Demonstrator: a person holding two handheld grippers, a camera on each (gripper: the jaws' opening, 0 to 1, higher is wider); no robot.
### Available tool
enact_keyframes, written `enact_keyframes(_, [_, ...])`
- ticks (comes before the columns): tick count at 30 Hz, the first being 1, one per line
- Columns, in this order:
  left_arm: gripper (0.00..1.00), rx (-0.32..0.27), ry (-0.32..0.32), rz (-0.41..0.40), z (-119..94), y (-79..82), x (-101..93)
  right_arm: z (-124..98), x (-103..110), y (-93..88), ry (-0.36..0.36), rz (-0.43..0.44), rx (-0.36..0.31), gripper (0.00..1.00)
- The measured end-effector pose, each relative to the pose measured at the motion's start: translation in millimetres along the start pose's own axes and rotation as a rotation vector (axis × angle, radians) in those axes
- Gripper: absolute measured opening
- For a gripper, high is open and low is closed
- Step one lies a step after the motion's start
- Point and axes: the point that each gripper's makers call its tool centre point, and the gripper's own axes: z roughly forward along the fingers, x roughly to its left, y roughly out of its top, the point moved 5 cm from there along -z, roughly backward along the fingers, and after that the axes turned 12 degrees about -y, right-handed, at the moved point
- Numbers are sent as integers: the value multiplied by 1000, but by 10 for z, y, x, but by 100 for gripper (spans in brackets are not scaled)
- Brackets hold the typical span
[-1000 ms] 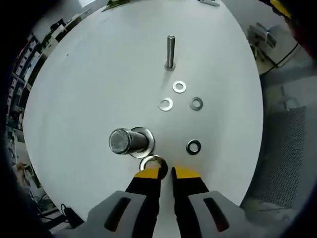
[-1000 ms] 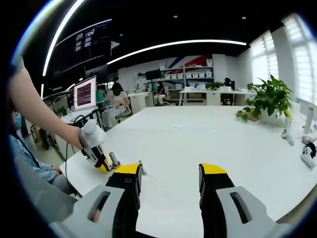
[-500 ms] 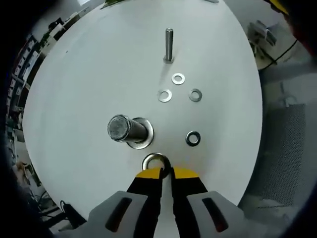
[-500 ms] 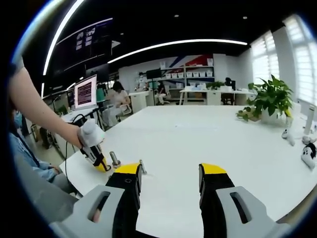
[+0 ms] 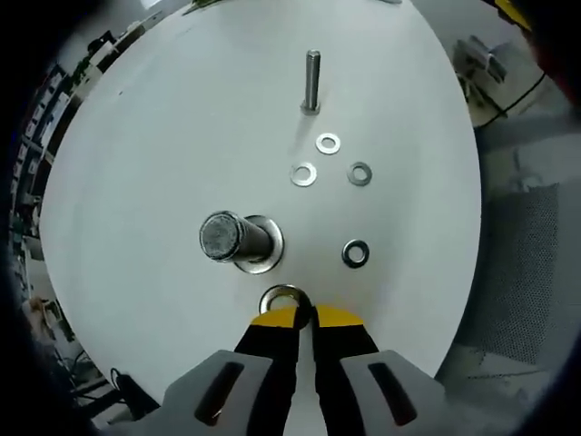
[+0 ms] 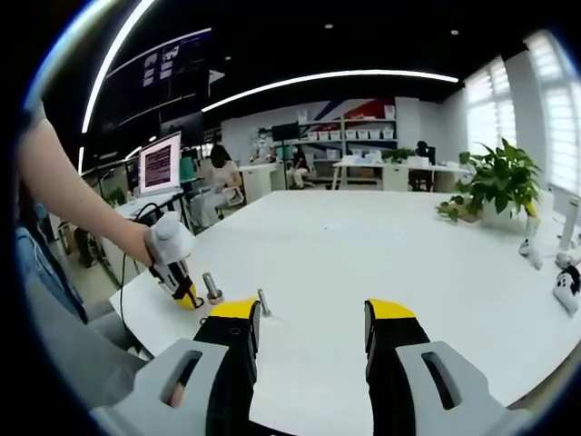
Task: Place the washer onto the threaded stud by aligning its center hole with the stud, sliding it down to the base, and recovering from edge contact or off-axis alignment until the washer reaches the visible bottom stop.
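The left claw (image 5: pixel 301 315), jaws pressed together, pinches the rim of a flat silver steel washer (image 5: pixel 280 299) just near of the thick grey threaded stud (image 5: pixel 227 239) on the white round table (image 5: pixel 163 136), presumably for lifting over it. The right claw (image 6: pixel 309 318) hangs spread, idle.

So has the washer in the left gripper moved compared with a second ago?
Yes. The washer, pinched by the left gripper, has come away from the thick stud's base toward the camera.
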Motion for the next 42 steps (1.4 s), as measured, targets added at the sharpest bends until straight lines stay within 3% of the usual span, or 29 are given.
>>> enact_keyframes(14, [3, 21, -22, -18, 0, 10, 15, 29, 5, -2, 9, -10, 6, 49])
enact_keyframes(42, [2, -24, -17, -17, 2, -19, 23, 43, -4, -6, 0, -22, 8, 49])
